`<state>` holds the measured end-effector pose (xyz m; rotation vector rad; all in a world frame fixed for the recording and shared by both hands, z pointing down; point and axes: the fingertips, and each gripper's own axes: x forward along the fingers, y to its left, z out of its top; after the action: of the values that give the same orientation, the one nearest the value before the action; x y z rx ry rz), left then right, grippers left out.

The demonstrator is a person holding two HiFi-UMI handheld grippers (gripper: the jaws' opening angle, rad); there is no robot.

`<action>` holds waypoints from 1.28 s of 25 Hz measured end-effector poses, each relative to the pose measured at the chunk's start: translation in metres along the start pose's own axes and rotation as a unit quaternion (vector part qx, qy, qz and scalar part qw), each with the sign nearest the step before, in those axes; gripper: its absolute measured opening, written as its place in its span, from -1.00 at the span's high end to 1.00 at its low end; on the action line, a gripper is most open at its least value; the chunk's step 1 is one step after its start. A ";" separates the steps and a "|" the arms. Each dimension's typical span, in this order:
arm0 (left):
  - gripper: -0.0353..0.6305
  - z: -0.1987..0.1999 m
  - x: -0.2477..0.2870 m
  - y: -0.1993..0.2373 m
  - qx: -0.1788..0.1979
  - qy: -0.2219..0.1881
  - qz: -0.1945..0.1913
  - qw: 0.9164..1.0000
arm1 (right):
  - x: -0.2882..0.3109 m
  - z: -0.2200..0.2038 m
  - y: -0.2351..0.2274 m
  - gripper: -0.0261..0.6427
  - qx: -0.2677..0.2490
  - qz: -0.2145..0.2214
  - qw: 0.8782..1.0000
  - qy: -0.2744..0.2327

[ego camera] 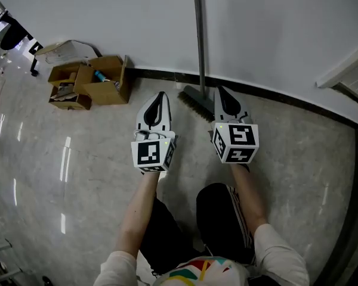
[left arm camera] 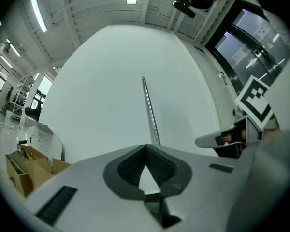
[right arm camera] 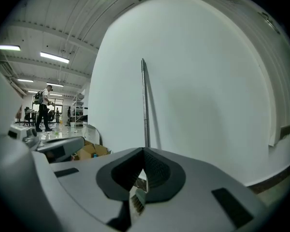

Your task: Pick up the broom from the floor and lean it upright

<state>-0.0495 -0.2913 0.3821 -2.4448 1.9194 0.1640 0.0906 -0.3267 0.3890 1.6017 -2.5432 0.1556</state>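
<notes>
— Two grippers, left gripper [ego camera: 159, 100] and right gripper [ego camera: 224, 97]: your fingers are pressed together on nothing.
— Where is the broom [ego camera: 198, 70]?
— Leaning on the wall [ego camera: 274, 28], brush down, just past your right gripper.
— What could go wrong?
— The floor [ego camera: 77, 159] looks shiny. If you bump the broom, its brush may slide out. The boxes [ego camera: 101, 82] sit far left.

Glossy floor [ego camera: 77, 177], shiny metal broom handle [ego camera: 198, 34], matt cardboard boxes [ego camera: 101, 82].
</notes>
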 end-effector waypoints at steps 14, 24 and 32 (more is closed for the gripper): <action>0.76 0.302 -0.017 -0.025 0.031 -0.011 -0.001 0.999 | -0.144 0.199 0.050 0.89 0.043 -0.011 0.989 0.142; 0.76 0.600 -0.104 -0.098 0.112 0.025 -0.090 0.989 | -0.271 0.513 0.108 0.89 0.047 -0.036 0.991 0.120; 0.76 0.689 -0.174 -0.134 0.031 -0.014 -0.115 0.993 | -0.365 0.599 0.147 0.89 0.043 -0.026 0.997 0.053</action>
<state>-0.0052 -0.0304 -0.2904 -2.5828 1.5901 0.1290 0.0804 -0.0329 -0.2643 1.6408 -2.4447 0.3407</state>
